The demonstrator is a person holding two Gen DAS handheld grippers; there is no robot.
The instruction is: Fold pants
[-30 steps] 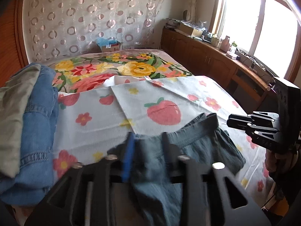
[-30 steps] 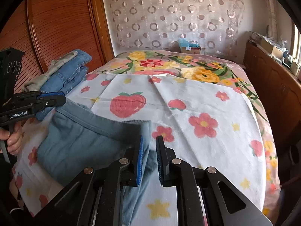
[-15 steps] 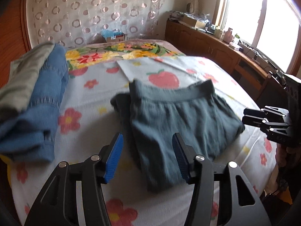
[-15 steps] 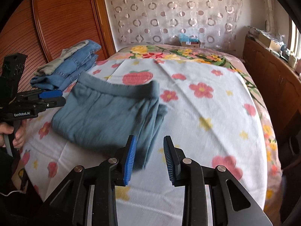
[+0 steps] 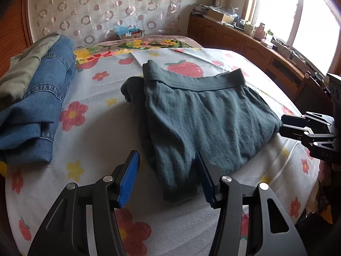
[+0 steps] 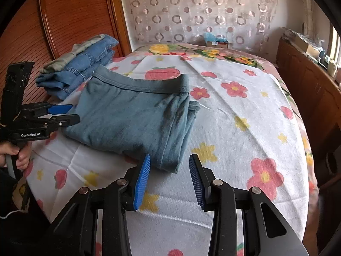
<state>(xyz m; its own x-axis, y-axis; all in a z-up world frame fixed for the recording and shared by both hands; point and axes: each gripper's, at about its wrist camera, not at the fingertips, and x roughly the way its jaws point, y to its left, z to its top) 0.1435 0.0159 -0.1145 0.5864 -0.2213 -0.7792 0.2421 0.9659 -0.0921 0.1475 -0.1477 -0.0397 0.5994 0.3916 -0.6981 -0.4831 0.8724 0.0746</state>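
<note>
The bed [image 5: 89, 170] fills most of both views, spread with a white sheet [image 6: 245, 128] printed with red flowers, yellow stars and strawberries. At its far end a brighter floral cover [image 5: 136, 44] shows. Folded grey-blue pants [image 5: 202, 119] lie flat at the middle, waistband toward the far end. A stack of folded jeans [image 5: 40, 106] with a greenish garment [image 5: 23, 70] on top lies at the left edge.

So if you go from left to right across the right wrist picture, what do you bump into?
Left gripper → stack of folded blue denim jeans → folded grey-blue cotton pants → dark wooden cabinet.
</note>
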